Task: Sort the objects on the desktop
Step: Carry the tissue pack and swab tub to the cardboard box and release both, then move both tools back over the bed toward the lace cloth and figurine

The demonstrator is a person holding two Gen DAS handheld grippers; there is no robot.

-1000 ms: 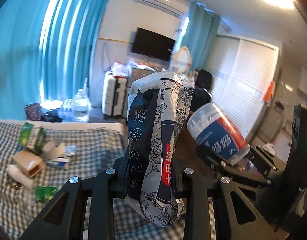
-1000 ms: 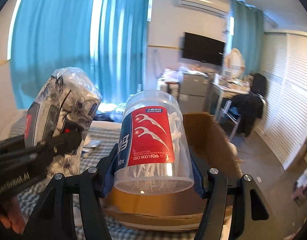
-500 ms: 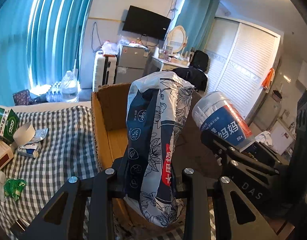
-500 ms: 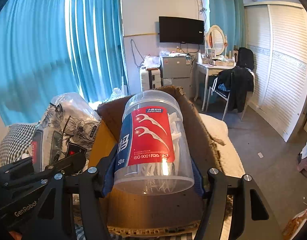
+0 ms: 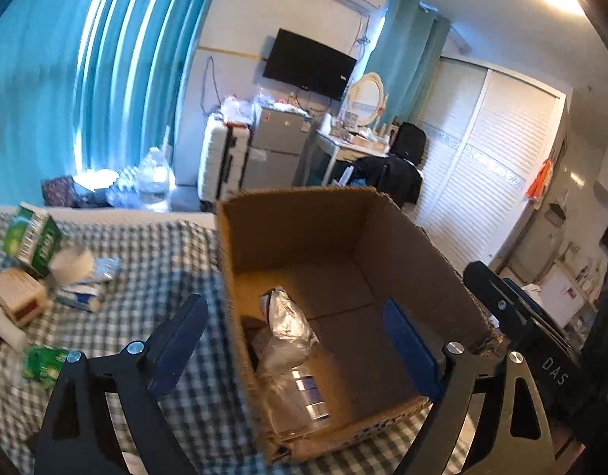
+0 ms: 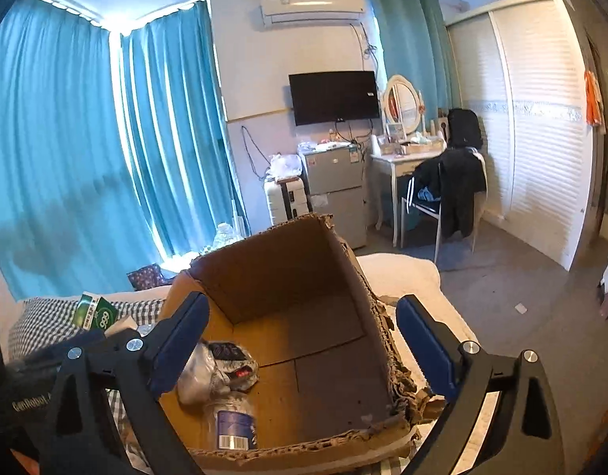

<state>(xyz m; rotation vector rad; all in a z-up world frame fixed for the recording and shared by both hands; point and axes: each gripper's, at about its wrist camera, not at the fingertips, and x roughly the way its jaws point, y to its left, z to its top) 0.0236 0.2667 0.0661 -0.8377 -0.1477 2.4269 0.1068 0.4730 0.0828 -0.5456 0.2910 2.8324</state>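
Observation:
An open cardboard box [image 5: 403,233] stands on the checked cloth; it also shows in the right wrist view [image 6: 343,261]. Inside it lie the floral tissue pack [image 5: 282,330] [image 6: 220,368] and the clear floss-pick jar [image 5: 304,392] [image 6: 234,423] on its side. My left gripper [image 5: 300,342] is open and empty above the box's near left part. My right gripper [image 6: 300,346] is open and empty above the box. The right gripper's body [image 5: 517,316] shows at the right of the left wrist view.
On the checked cloth [image 5: 145,261] left of the box lie a green carton [image 5: 32,237] [image 6: 96,312], a tape roll [image 5: 72,263], a brown box [image 5: 16,295], a white bottle [image 5: 2,324] and a green packet [image 5: 46,360]. Beyond are curtains, a fridge and a desk.
Both grippers have opened and let go. The tissue pack and the floss-pick jar, held above the box half a second ago, now lie inside it.

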